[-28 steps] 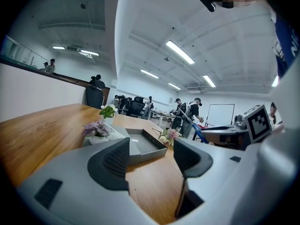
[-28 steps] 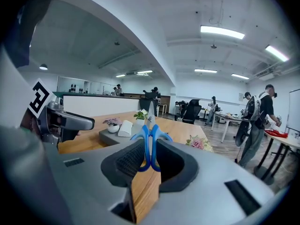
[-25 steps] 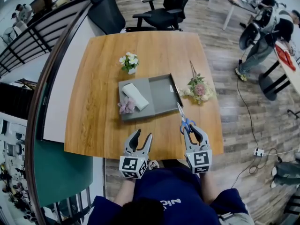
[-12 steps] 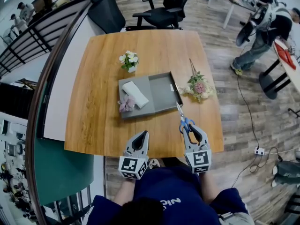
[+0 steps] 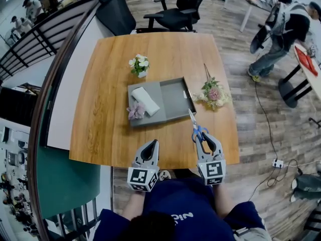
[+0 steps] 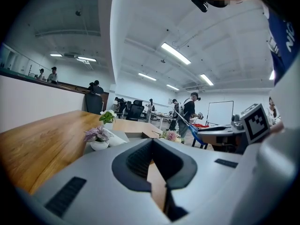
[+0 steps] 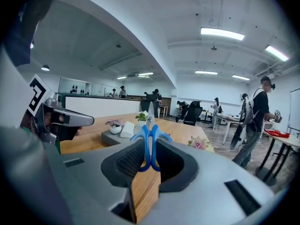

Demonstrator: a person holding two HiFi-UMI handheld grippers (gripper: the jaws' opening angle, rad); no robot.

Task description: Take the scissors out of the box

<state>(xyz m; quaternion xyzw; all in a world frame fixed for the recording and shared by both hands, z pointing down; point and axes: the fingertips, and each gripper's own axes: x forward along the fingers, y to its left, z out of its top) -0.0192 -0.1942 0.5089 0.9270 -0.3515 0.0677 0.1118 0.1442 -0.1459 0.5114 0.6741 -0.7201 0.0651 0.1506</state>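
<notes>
Squarely between right tongs [image 7: 151, 161]: blue-handled scissors [image 5: 196, 127]

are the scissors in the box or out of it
Out: the right gripper clamps the scissors by their blue handles, near the box's corner, not lying inside it.

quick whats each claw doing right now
left claw: closed, empty
right claw: closed on the scissors, gripping the blue handles
</notes>
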